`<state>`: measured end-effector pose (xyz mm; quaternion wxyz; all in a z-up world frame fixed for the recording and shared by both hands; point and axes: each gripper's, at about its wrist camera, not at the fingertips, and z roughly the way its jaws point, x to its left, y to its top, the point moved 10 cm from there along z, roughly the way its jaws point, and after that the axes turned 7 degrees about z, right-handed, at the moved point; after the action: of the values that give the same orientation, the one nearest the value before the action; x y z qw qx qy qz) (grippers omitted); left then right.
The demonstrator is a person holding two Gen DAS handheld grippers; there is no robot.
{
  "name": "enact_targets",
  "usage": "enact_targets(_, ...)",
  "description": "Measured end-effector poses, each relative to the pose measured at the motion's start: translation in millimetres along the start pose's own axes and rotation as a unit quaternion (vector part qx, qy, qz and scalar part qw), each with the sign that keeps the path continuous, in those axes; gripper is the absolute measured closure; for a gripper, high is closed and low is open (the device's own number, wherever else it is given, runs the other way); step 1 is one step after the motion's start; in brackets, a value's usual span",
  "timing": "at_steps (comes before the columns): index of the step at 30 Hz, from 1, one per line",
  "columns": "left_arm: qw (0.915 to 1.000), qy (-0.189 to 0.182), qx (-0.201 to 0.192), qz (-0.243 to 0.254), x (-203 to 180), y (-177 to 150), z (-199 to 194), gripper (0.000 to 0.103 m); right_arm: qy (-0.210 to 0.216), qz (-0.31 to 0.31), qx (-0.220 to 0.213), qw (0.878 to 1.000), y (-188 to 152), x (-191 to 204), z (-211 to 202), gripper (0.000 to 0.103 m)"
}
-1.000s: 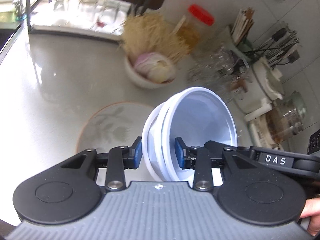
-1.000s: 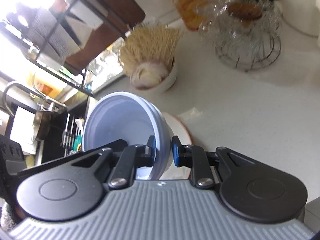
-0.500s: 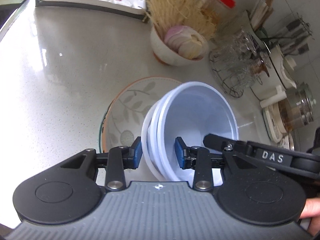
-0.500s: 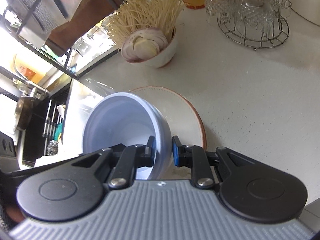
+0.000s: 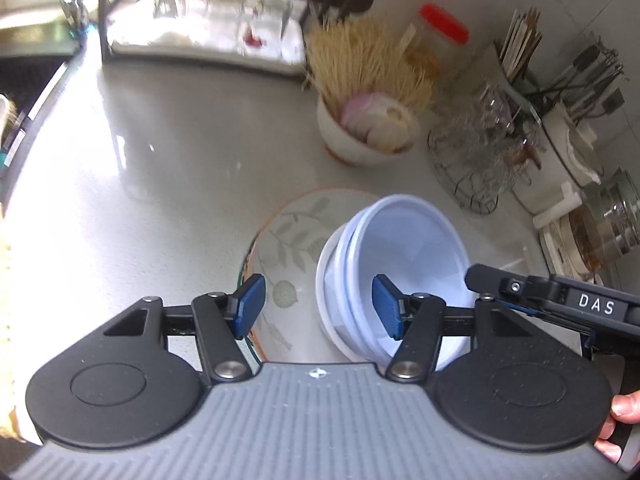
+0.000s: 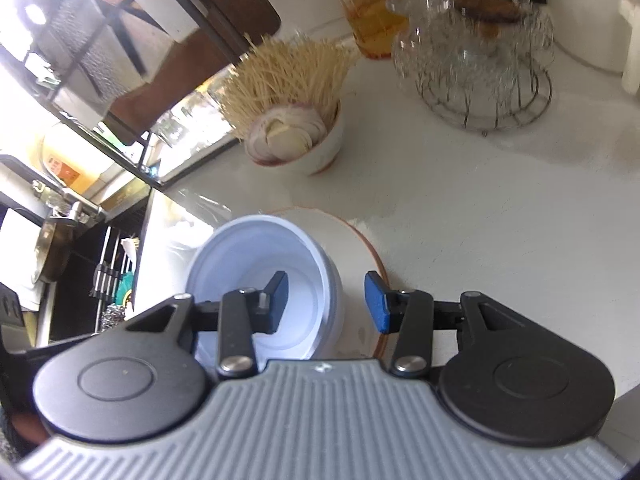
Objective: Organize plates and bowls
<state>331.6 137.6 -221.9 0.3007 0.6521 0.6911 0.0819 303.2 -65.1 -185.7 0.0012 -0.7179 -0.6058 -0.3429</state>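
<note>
Bowls (image 5: 396,272), nested white, sit on the leaf-patterned plate (image 5: 288,240) on the counter (image 5: 160,184); left gripper (image 5: 319,306) spread wide, straddling their near rim; right gripper (image 6: 326,302) likewise spread, one pad (image 6: 276,300) inside the bowls

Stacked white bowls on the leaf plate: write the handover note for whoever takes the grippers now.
Left gripper: open, fingers straddling the near rim of the stacked white bowls, not clamped.
Right gripper: open, fingers either side of the bowls' wall.
Bowls sit on the leaf plate on the counter.
Done: bowls set on the plate and released.
Left: draw both grippers clear; the bowl of noodles and onion stands untouched behind.
</note>
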Motion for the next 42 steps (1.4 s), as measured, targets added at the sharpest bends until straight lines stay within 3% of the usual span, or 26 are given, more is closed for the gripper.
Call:
enact_targets(9, 0.9955, 0.046, -0.072, 0.041, -28, 14, -76, 0.038, 0.039, -0.066, -0.057, 0.995, 8, 25, -64, 0.057)
enact_targets(16, 0.9900, 0.058, -0.118, 0.052, -52, 6, -135, 0.038, 0.072, -0.098, -0.105, 0.987, 6, 41, -118, 0.057)
enact_targets(27, 0.9808, 0.075, -0.169, 0.062, -103, -46, -215, 0.038, 0.095, -0.121, -0.166, 0.974, -36, 44, -205, 0.057)
enact_targets(36, 0.9783, 0.085, -0.178, 0.066, -128, -111, -257, 0.038, 0.094, -0.130, -0.163, 0.973, -85, 30, -237, 0.057)
enact_targets(42, 0.9774, 0.090, -0.180, 0.066, -136, -136, -269, 0.038, 0.088, -0.143, -0.167, 0.972, -108, 23, -253, 0.057)
